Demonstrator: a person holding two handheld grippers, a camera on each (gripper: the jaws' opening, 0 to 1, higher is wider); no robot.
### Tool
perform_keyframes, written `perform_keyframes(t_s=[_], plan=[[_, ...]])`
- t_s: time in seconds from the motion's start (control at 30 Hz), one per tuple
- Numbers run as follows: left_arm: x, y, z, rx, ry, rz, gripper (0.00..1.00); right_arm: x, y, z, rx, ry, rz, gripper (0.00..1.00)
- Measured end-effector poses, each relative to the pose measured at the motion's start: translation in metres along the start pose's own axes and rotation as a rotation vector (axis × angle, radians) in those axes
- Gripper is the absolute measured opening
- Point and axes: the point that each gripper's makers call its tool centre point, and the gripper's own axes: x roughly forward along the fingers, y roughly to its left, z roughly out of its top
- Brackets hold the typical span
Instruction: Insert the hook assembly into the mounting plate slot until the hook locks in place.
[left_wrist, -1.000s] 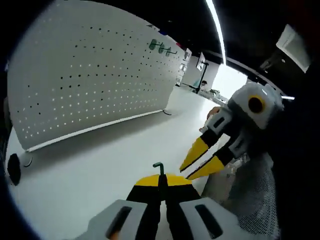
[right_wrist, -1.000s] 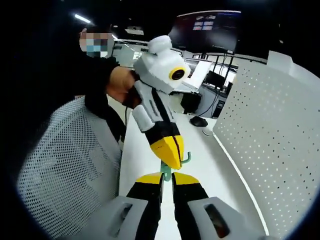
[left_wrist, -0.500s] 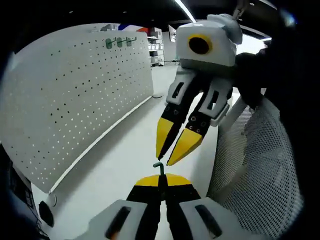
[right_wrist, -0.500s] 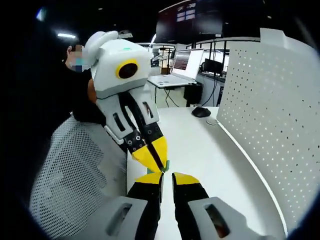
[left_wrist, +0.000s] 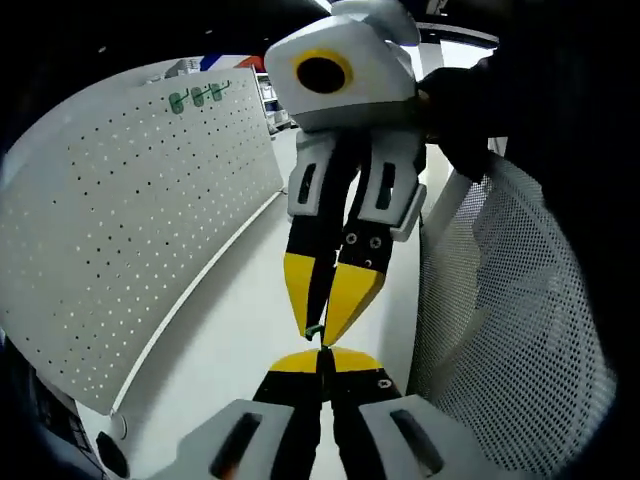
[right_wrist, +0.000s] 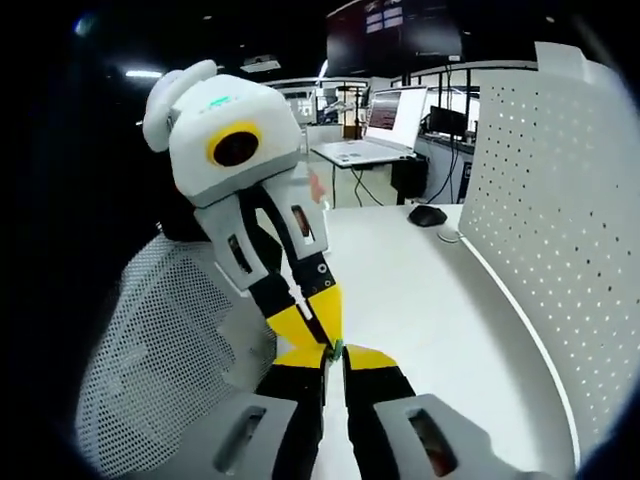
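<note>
The left gripper (left_wrist: 322, 358) is shut on a small green hook (left_wrist: 316, 330) whose tip sticks up past its yellow fingertips. The right gripper (left_wrist: 320, 335) comes down from above; its yellow fingers (left_wrist: 298, 285) stand a narrow gap apart, either side of the hook's tip. In the right gripper view the right gripper (right_wrist: 335, 358) has that same narrow gap, with a bit of the green hook (right_wrist: 337, 348) in it, and the left gripper (right_wrist: 325, 335) reaches in from the upper left. The white pegboard (left_wrist: 130, 220) stands on the left, and on the right as pegboard (right_wrist: 560, 200).
Three green hooks (left_wrist: 197, 97) hang near the pegboard's top edge. A white mesh chair back (left_wrist: 500, 330) is close on the right, and low left as chair (right_wrist: 170, 350). On the white table (right_wrist: 420, 290) lies a black mouse (right_wrist: 428, 214); a laptop (right_wrist: 395, 115) stands behind.
The two grippers have closed in on each other tip to tip. The right gripper's fingertips, just short of the hook before, now flank its tip. Both views have swung.
</note>
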Motion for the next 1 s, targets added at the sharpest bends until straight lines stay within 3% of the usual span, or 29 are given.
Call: perform_keyframes(t_s=[0.23, 0.47, 0.53, 0.67, 0.8, 0.87, 1.0], plan=[[-0.001, -0.001, 0.001, 0.019, -0.016, 0.0, 0.01, -0.001, 0.004, 0.0, 0.064, 0.009, 0.022, 0.01], [-0.002, 0.008, 0.004, -0.007, -0.094, 0.025, 0.07, -0.008, -0.005, 0.005, 0.089, -0.022, -0.016, 0.0], [-0.002, 0.011, 0.002, -0.045, -0.1, 0.036, 0.15, -0.011, -0.008, 0.006, 0.097, -0.029, -0.027, 0.0], [-0.008, 0.017, 0.003, -0.157, -0.16, 0.037, 0.23, -0.017, -0.014, 0.005, 0.115, -0.042, -0.046, 0.0], [-0.011, 0.021, -0.002, -0.33, -0.237, -0.004, 0.33, -0.021, -0.015, 0.009, 0.128, -0.067, -0.056, 0.0], [-0.011, 0.021, -0.004, -0.388, -0.272, -0.033, 0.33, -0.022, -0.015, 0.012, 0.135, -0.082, -0.053, 0.0], [-0.014, 0.021, 0.006, -0.47, -0.384, -0.085, 0.3, -0.025, -0.015, 0.024, 0.158, -0.133, -0.042, 0.0]])
